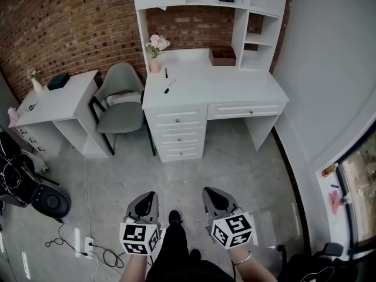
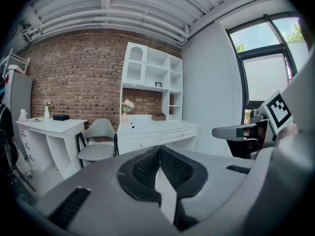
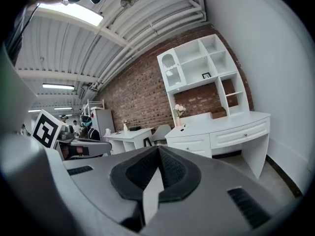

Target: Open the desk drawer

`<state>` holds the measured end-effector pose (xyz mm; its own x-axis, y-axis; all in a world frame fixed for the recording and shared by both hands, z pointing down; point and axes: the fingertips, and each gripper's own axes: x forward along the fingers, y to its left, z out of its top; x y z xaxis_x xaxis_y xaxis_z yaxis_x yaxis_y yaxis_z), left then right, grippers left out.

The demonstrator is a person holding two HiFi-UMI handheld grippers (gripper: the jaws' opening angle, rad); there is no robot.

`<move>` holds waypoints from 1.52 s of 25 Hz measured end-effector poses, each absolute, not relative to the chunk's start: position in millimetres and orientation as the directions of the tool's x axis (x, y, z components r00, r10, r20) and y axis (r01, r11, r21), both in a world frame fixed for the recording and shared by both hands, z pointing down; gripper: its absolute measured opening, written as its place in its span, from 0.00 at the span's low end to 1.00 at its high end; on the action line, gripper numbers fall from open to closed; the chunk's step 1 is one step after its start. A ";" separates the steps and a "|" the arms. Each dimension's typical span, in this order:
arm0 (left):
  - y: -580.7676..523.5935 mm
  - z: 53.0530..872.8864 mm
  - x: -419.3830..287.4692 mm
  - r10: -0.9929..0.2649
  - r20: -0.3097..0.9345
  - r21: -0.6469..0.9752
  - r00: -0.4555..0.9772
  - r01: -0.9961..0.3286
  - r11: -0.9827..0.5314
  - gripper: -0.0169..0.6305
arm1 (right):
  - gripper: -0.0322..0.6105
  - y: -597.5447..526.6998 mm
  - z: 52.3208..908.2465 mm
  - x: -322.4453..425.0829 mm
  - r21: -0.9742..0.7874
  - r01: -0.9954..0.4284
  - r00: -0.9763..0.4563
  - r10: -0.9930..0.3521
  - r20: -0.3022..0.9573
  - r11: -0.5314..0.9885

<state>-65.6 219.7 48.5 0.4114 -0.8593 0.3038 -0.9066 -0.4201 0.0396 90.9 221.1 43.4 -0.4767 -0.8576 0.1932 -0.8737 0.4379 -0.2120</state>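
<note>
Left gripper [image 1: 147, 197], right gripper [image 1: 212, 194]: fingers [image 2: 143, 169] clenched empty, well apart from counter [image 1: 217, 82]; drawers [image 1: 244, 110] seemingly shut, nothing begun.

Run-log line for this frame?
phase: standing off from desk | left gripper: shut, empty | right gripper: shut, empty | drawers: all closed

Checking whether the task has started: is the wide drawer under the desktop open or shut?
Shut. The wide drawer sits flush with the front of the desk, level with the drawer stack beside it.
</note>
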 end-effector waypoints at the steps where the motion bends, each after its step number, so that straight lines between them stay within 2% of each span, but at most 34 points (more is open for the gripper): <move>1: 209.2 49.9 -67.2 -0.859 0.304 0.042 0.413 -0.906 -0.421 0.04 | 0.06 210.0 44.0 89.5 -0.210 -0.873 -0.479 -0.856 0.194 0.441; 8: 111.6 71.4 -76.5 -0.839 0.324 0.076 0.436 -0.896 -0.437 0.04 | 0.06 106.7 56.4 82.1 -0.209 -0.878 -0.470 -0.858 0.206 0.431; 14: 23.3 92.0 -89.8 -0.814 0.368 0.099 0.449 -0.890 -0.445 0.04 | 0.06 11.8 89.0 68.2 -0.238 -0.878 -0.470 -0.839 0.274 0.415; 19: -37.0 111.4 -102.1 -0.797 0.392 0.124 0.460 -0.884 -0.450 0.04 | 0.14 -57.1 126.0 57.9 -0.245 -0.886 -0.461 -0.813 0.356 0.395; 23: -73.6 131.5 -109.6 -0.785 0.406 0.143 0.469 -0.880 -0.452 0.04 | 0.15 -103.0 157.8 50.6 -0.260 -0.889 -0.455 -0.791 0.408 0.377; 38: -157.6 237.9 -114.1 -0.779 0.443 0.174 0.444 -0.895 -0.412 0.04 | 0.24 -205.1 353.6 30.4 -0.282 -0.899 -0.438 -0.676 0.592 0.336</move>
<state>-114.1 -157.6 237.9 0.4441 -0.7786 0.4433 -0.8947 -0.4115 0.1736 30.4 -205.1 353.6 -0.4383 -0.6763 0.5921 -0.8988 0.3358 -0.2818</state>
